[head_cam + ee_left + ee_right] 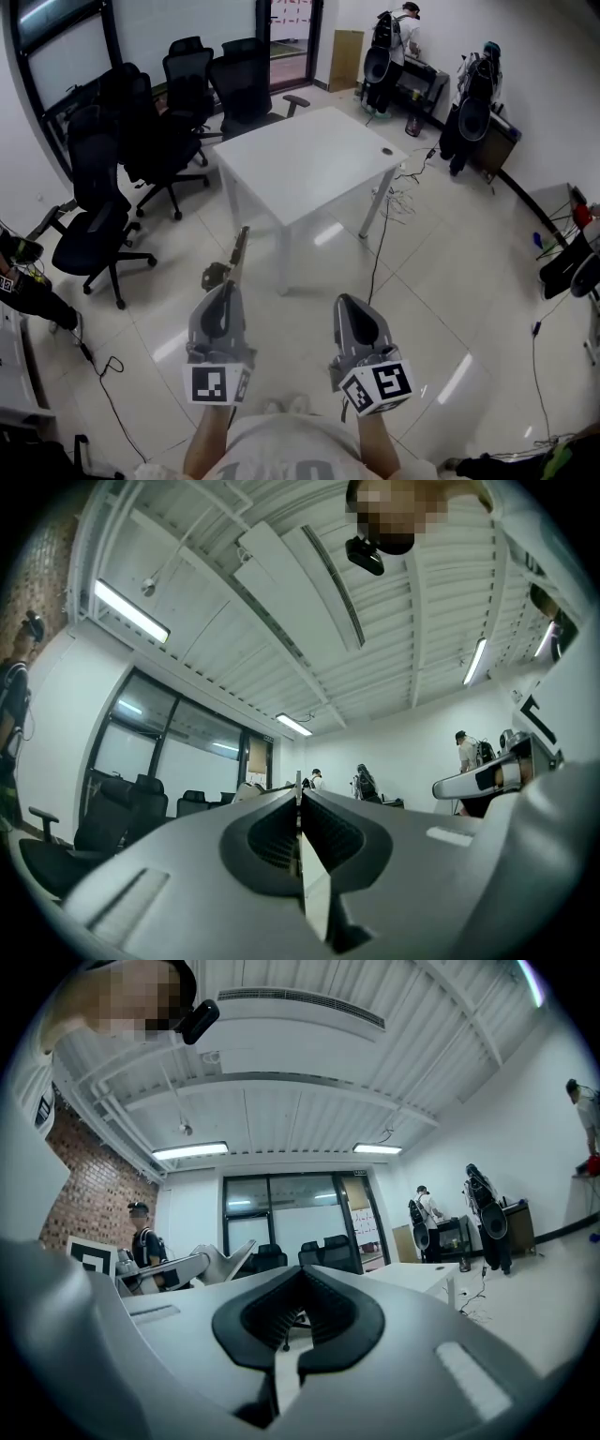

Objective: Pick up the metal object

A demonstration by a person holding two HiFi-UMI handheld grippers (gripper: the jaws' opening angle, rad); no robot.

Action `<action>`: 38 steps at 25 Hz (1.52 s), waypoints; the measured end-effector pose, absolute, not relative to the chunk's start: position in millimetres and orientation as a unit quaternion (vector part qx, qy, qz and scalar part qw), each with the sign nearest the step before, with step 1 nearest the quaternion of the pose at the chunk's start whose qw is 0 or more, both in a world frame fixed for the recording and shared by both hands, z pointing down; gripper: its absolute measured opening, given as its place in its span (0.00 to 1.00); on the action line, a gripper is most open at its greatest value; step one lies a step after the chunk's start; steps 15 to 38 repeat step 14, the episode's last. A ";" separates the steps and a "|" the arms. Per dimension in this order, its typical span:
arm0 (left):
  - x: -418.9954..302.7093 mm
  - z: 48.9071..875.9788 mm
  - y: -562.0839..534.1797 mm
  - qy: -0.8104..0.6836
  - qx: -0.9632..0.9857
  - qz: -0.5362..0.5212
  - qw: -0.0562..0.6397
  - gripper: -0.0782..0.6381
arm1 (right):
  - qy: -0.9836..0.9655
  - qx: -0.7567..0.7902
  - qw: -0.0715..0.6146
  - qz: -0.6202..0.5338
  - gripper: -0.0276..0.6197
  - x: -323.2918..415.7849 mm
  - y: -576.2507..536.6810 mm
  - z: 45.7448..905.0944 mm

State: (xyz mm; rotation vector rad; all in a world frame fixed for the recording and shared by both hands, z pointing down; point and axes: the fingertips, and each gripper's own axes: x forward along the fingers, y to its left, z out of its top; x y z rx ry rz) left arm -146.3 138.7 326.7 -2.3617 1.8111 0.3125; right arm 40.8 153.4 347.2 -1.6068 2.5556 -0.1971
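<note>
Head view: the left gripper [228, 289] and the right gripper [349, 305] are held side by side above the floor [441, 281], short of the table [309, 164]. The metal object [238, 255] is clamped in the left gripper and juts forward from its tips toward the table, off the floor. Chairs [141, 141] are grouped left of the table.

Left gripper view: the jaws are seen clenched on the object [298, 797], which shows edge-on as a thin strip between the pads.

Right gripper view: the jaws are pressed together, empty; the table [422, 1277] is seen beyond them.
</note>
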 end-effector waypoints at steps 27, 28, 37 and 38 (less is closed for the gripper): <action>-142.2 324.0 150.1 0.595 -0.795 0.097 0.068 0.11 | 0.844 -0.530 0.064 -0.048 0.06 32.2 156.6 337.8; -142.2 324.0 150.1 0.595 -0.795 0.097 0.068 0.11 | 0.844 -0.530 0.064 -0.048 0.06 32.2 156.6 337.8; -142.2 324.0 150.1 0.595 -0.795 0.097 0.068 0.11 | 0.844 -0.530 0.064 -0.048 0.06 32.2 156.6 337.8; -142.2 324.0 150.1 0.595 -0.795 0.097 0.068 0.11 | 0.844 -0.530 0.064 -0.048 0.06 32.2 156.6 337.8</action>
